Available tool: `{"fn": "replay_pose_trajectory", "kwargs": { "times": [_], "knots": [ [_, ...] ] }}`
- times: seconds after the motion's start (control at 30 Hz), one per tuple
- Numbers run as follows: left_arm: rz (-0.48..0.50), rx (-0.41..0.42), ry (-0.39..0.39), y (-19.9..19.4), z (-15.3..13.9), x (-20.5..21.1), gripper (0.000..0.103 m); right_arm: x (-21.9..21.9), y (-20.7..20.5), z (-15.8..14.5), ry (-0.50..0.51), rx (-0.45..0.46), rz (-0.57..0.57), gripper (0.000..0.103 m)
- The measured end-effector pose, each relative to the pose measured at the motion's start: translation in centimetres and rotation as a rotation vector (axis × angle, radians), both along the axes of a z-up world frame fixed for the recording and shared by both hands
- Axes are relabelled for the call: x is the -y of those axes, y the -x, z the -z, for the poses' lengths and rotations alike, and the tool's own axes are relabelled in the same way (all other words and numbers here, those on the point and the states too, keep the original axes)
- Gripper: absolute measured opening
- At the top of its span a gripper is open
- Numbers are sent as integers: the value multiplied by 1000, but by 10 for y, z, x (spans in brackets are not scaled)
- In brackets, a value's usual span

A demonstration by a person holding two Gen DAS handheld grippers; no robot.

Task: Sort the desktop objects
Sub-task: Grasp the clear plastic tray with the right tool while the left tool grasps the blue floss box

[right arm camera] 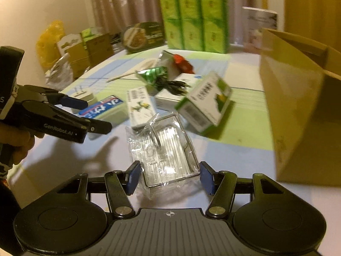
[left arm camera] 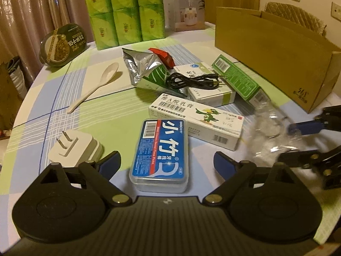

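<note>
My left gripper [left arm camera: 167,162] is open, its jaws on either side of a blue floss-pick box [left arm camera: 161,153] lying on the table, not touching it. My right gripper [right arm camera: 169,177] is open around a clear plastic-wrapped packet with a wire frame [right arm camera: 164,149], its pads [right arm camera: 133,177] close to the sides of the packet. The packet also shows blurred in the left wrist view [left arm camera: 268,128], with the right gripper [left arm camera: 302,140] beside it. The left gripper shows in the right wrist view [right arm camera: 93,115], over the floss box [right arm camera: 102,106].
A white ointment box [left arm camera: 198,121], green box [left arm camera: 238,76], black cable [left arm camera: 191,81], foil bag [left arm camera: 147,68], white spoon [left arm camera: 96,85] and white plug [left arm camera: 74,147] lie on the checked tablecloth. An open cardboard box [left arm camera: 277,51] stands at right. Green tissue packs [left arm camera: 125,10] and a noodle bowl [left arm camera: 61,44] stand behind.
</note>
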State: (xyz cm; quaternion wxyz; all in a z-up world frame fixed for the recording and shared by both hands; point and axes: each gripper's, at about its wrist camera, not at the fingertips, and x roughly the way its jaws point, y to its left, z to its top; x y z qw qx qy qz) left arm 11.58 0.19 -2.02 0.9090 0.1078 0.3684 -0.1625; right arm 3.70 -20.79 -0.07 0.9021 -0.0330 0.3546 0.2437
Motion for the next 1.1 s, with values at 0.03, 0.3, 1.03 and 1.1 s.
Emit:
{"fn": "replay_pose_trajectory", "kwargs": {
  "times": [0.03, 0.3, 1.03, 1.1],
  "knots": [
    [-1, -6, -4, -2, 1, 1, 75, 3, 2, -1, 3, 0, 12, 56],
    [-32, -33, -41, 17, -4, 13, 52, 20, 20, -9, 58, 1, 90, 56],
    [-4, -38, 75, 78, -2, 38, 68, 32, 31, 4, 32, 10, 57, 82],
    [-5, -39, 71, 77, -1, 38, 68, 32, 31, 5, 24, 12, 52, 82]
  ]
}}
